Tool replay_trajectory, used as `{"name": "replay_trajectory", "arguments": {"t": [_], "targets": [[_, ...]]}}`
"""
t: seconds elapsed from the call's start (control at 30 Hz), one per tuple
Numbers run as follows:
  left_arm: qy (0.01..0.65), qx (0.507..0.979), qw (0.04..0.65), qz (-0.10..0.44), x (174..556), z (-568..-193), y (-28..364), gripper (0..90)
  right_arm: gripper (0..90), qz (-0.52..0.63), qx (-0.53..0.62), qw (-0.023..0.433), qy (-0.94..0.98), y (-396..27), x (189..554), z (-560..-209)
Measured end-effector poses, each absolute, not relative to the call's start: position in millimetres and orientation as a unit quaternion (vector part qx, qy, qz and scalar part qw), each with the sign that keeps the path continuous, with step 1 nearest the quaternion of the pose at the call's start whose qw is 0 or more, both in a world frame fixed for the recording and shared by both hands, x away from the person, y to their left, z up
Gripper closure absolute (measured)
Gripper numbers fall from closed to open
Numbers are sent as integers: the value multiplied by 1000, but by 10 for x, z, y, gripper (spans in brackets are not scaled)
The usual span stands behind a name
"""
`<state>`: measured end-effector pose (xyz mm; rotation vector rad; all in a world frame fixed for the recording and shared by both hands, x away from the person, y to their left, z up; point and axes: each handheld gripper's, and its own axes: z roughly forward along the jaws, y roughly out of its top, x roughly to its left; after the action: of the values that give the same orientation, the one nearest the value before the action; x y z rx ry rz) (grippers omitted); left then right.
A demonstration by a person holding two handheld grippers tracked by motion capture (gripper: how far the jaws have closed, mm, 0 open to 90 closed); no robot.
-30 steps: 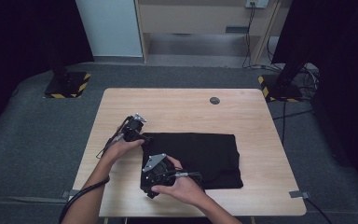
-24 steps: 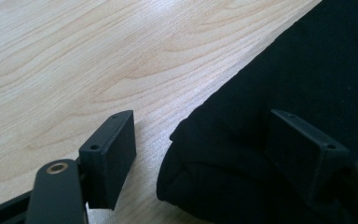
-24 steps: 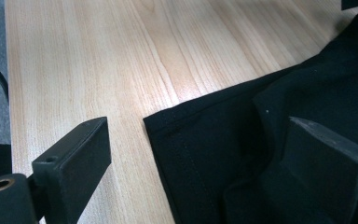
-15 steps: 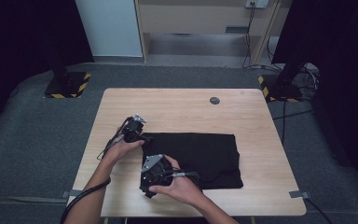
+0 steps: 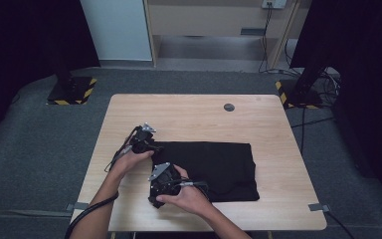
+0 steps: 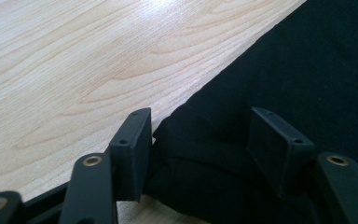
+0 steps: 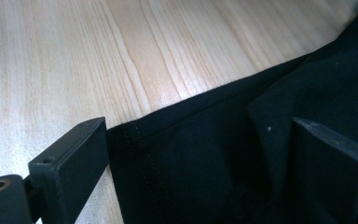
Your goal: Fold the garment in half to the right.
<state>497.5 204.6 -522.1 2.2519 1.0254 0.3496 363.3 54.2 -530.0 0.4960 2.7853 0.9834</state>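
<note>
One wooden counter [image 5: 278, 134] stands on grey carpet, seen from above. On it lies one black folded cloth [image 5: 219, 164], a flat rectangle spread across the near middle of the counter, its long side running left to right. One small dark round disc [image 5: 229, 107] sits in the counter's surface near the far edge, well apart from the cloth.

Two forearms come in from the bottom, each hand holding one gripper. The left gripper [image 5: 146, 142] is at the far left corner of the cloth. The right gripper [image 5: 161, 186] is at the near left corner, just beside the cloth's left edge. The two grippers are near each other along that left edge.

In the left gripper view, the cloth's corner [image 6: 200, 154] is bunched into a small raised fold between the two black jaws. The jaws have just been closing around it. The left pad [image 6: 133, 149] touches the fold; the right pad [image 6: 275, 144] stands beside it, and whether it presses on the fabric cannot be told.

In the right gripper view, the jaws are spread wide. The cloth's stitched hem [image 7: 168, 154] lies flat between them. One pad [image 7: 74, 158] rests over bare wood at the cloth's edge, the other [image 7: 331, 163] is over the fabric. Neither pinches the cloth.

Beyond the counter stand two black stands, one with a striped base [image 5: 72, 92] at the left and one [image 5: 301, 92] at the right with several cables.
</note>
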Motion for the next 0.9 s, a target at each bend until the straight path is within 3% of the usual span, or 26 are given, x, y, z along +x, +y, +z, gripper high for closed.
{"name": "replay_trajectory", "arguments": {"t": [0.27, 0.47, 0.73, 0.9], "targets": [[393, 853, 318, 132, 4959, -5219, 2035, 458, 72, 325, 167, 73, 928, 573, 3631, -5317], [394, 850, 327, 127, 4938, -5221, 2038, 527, 145, 320, 173, 81, 928, 620, 3631, -5287], [403, 840, 342, 117, 4907, -5234, 2036, 661, 284, 321, 180, 80, 927, 617, 3628, -5260], [412, 837, 344, 112, 4895, -5232, 2008, 761, 463, 324, 172, 82, 927, 597, 3626, -5239]]}}
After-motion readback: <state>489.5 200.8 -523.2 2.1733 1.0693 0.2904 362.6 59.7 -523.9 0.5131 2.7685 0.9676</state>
